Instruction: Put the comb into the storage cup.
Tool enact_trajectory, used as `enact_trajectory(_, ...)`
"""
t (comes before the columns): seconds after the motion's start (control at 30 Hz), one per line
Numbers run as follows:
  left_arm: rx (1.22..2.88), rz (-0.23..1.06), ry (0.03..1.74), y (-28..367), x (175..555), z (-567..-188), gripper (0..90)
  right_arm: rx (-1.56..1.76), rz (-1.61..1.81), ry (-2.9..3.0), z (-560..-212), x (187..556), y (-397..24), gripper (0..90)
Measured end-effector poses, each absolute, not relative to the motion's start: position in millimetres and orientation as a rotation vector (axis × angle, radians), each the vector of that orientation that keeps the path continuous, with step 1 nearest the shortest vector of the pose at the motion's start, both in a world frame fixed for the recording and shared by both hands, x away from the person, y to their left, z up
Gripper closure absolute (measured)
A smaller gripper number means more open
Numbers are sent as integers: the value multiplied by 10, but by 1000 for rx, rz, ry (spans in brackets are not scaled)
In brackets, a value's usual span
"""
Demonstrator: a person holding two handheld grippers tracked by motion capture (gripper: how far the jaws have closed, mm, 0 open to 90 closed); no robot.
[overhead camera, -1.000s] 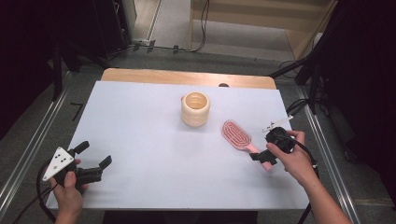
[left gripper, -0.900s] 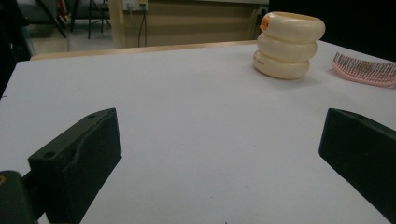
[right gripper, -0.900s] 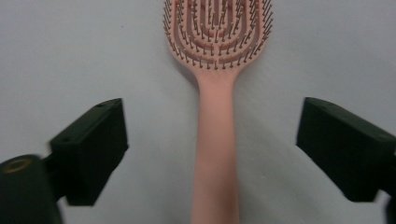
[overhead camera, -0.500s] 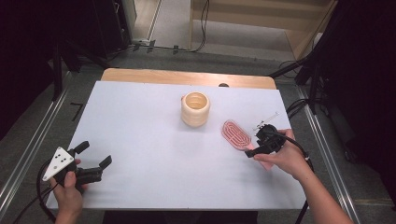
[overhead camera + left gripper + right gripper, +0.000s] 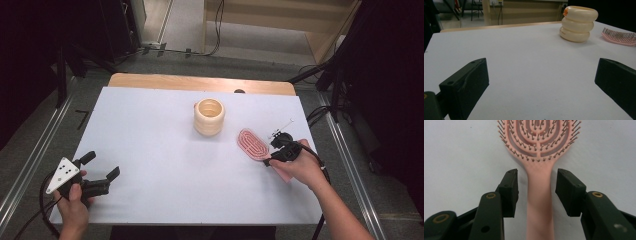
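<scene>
A pink hairbrush (image 5: pixel 252 144) lies bristles-up on the white table, right of centre. My right gripper (image 5: pixel 270 159) straddles its handle. In the right gripper view the handle (image 5: pixel 539 202) runs between the two pads, with a small gap on each side. The jaws have just been closing around it, and the pads do not press on it. My left gripper (image 5: pixel 102 165) rests at the near left corner, held in a hand, its jaws wide open over bare table (image 5: pixel 541 75). A cream ringed cup (image 5: pixel 209 116) stands at the table's middle back.
The white sheet (image 5: pixel 150 130) covers the table, and a wooden edge (image 5: pixel 200 82) shows at the far side. From the left gripper view the cup (image 5: pixel 578 23) and the brush (image 5: pixel 621 37) sit far ahead to the right. Dark floor and metal rails surround the table.
My right gripper has moved a little left along the brush handle, and its jaws have narrowed around the handle. The left gripper, cup and brush have stayed put.
</scene>
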State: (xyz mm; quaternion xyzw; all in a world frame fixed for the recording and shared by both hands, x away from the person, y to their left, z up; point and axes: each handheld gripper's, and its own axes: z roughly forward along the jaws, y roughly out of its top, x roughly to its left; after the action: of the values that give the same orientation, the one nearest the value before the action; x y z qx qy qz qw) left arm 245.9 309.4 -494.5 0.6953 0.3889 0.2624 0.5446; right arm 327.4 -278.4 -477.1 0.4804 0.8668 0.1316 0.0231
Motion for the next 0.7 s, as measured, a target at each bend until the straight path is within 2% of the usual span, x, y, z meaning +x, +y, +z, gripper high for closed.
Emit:
enact_trajectory(0.17,1649,623,922,3092,2460,-4946,0,1441,382,2709,-4839,3303,-2739,598)
enact_trajectory(0.7,1660,628,922,3084,2461,-4946,0,1431,382,2666,-4869,3289,-2719,670)
